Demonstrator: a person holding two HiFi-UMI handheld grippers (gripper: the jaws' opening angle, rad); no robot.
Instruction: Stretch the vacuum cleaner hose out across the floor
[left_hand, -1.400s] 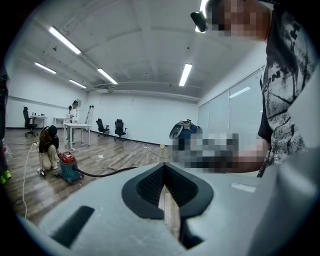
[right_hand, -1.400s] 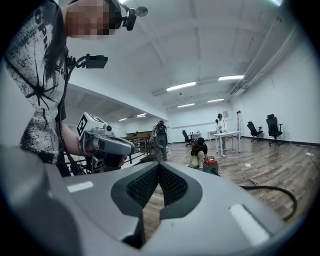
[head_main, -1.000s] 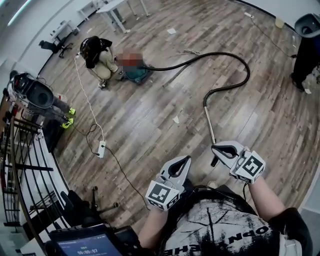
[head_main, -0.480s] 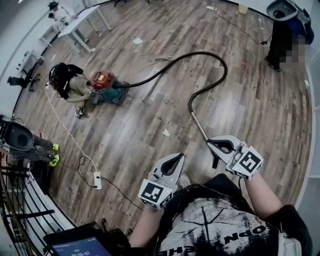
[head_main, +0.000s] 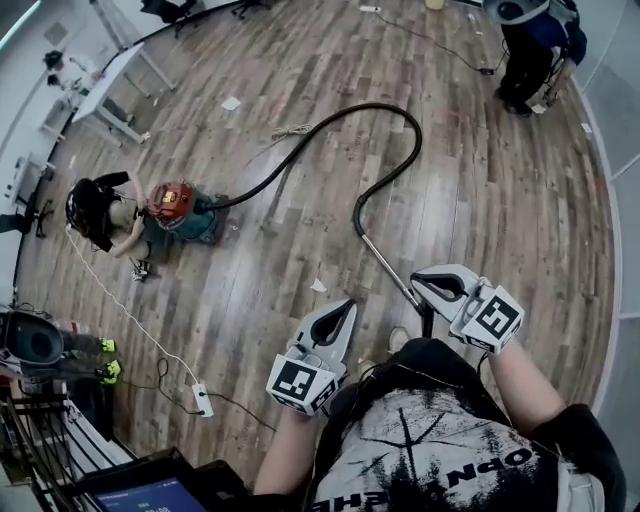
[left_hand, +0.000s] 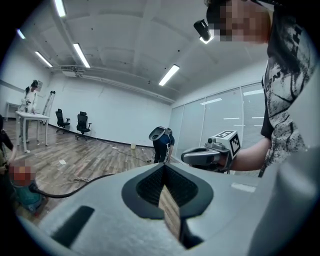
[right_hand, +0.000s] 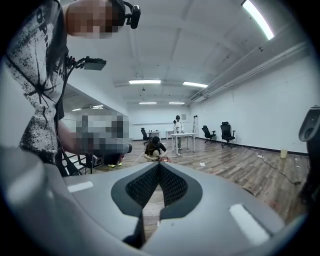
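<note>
Black hose (head_main: 375, 104) curves from red vacuum (head_main: 172, 198) past paper scrap (head_main: 318, 286).

Bright, even light from ceiling strip lights (left_hand: 169, 75) – strong fisheye bending at edges, sharp focus

Black hose (head_main: 416, 140), red-and-teal vacuum cleaner (head_main: 180, 210), brown plank floor (head_main: 280, 270)

The only legible print is on the person's black shirt (head_main: 440, 455), at the lower right of the head view: white letters reading "OPN" (upside down from this camera). The remaining print is too broken to read.
</note>
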